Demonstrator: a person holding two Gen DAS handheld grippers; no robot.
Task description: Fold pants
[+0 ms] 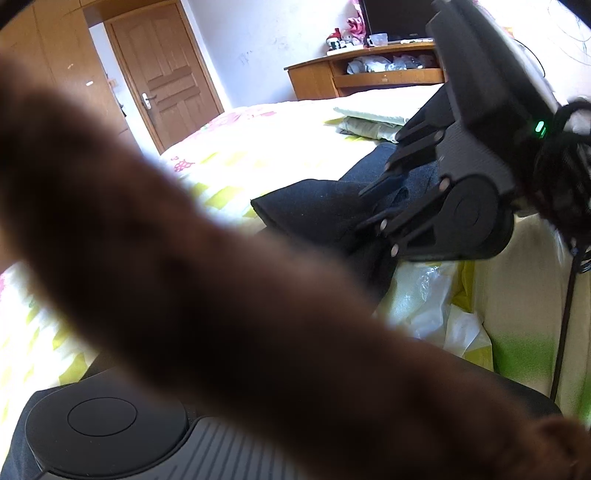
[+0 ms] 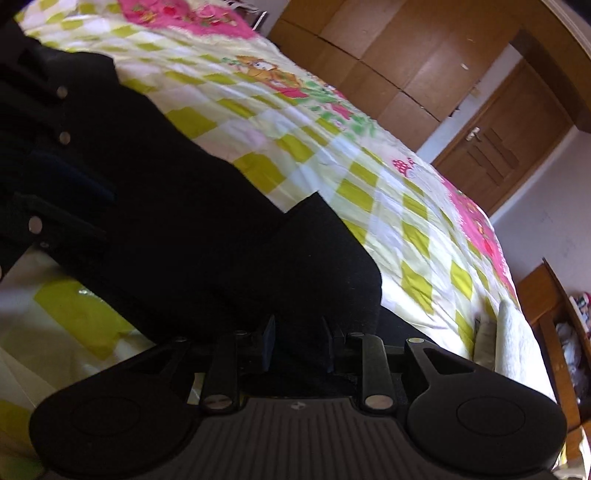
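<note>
Gripping dark pants [image 2: 207,236], right claw [image 2: 297,341] shows no legible label.

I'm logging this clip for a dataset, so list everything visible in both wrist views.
pants: one, dark navy to black, lying on the bed, gripped at two spots
bed cover: one, white with yellow-green checks and pink cartoon prints, over the bed
folded linens: small pile, pale green and white, far side of the bed
door: one, brown wood, shut
wardrobe: brown wood panels, beside the door
sideboard: one, brown wood, against the wall, cluttered shelf
monitor: one, black, on the sideboard
cup: one, clear, beside the monitor
sleeve: brown, blurred, across the left view
right gripper: black, shut on the pants
left gripper: black, apparently clamping the pants
</note>
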